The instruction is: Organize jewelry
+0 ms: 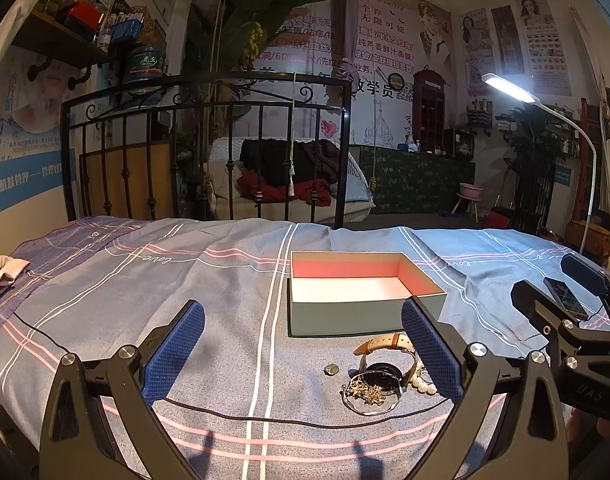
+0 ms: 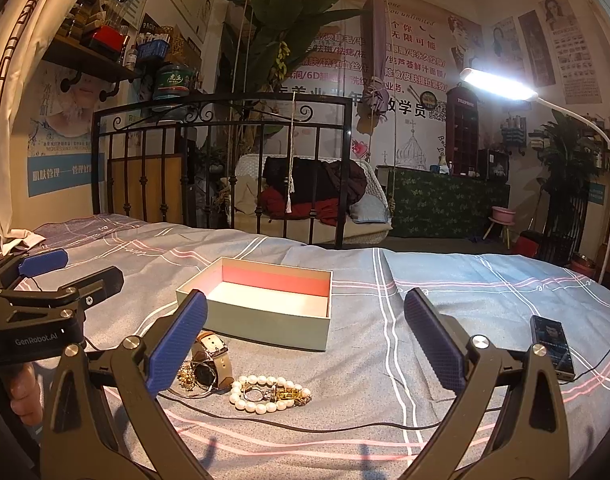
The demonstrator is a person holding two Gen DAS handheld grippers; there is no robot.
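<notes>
An open grey box with a pink and white inside sits on the bedspread; it also shows in the right wrist view and looks empty. In front of it lies a jewelry pile: a tan-strap watch, a gold brooch, a thin bangle, a small round piece, a pearl bracelet and rings. My left gripper is open and empty, left of the pile. My right gripper is open and empty, above the pile.
A phone lies on the bedspread at the right, with a black cable running across the front. A black metal bed frame stands behind. A floor lamp shines at the right.
</notes>
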